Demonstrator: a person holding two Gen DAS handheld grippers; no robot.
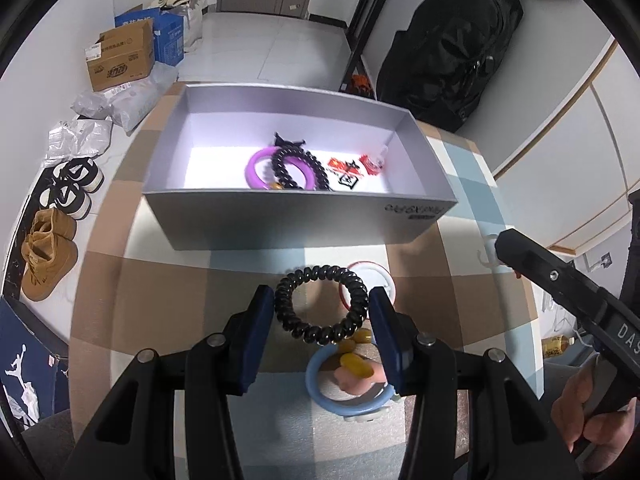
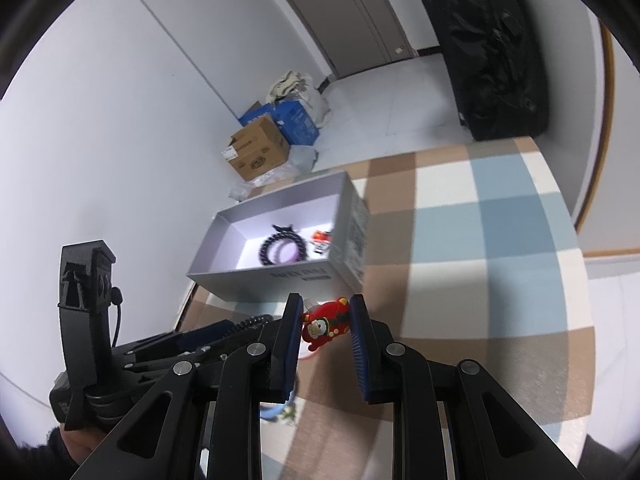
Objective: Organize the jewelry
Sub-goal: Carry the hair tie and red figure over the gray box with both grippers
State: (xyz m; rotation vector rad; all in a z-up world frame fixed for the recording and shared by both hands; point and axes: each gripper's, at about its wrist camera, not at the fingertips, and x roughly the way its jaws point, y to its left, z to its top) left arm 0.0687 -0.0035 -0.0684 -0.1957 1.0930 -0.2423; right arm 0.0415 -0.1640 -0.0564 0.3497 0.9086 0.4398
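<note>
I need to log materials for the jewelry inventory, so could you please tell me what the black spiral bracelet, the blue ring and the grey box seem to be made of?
Black spiral bracelet: likely glossy plastic coil; its ridges catch bright highlights.
Blue ring: smooth pale plastic or resin, hard to tell which; even colour, soft sheen.
Grey box: probably matte cardboard; thin straight walls, printed lettering.
</note>
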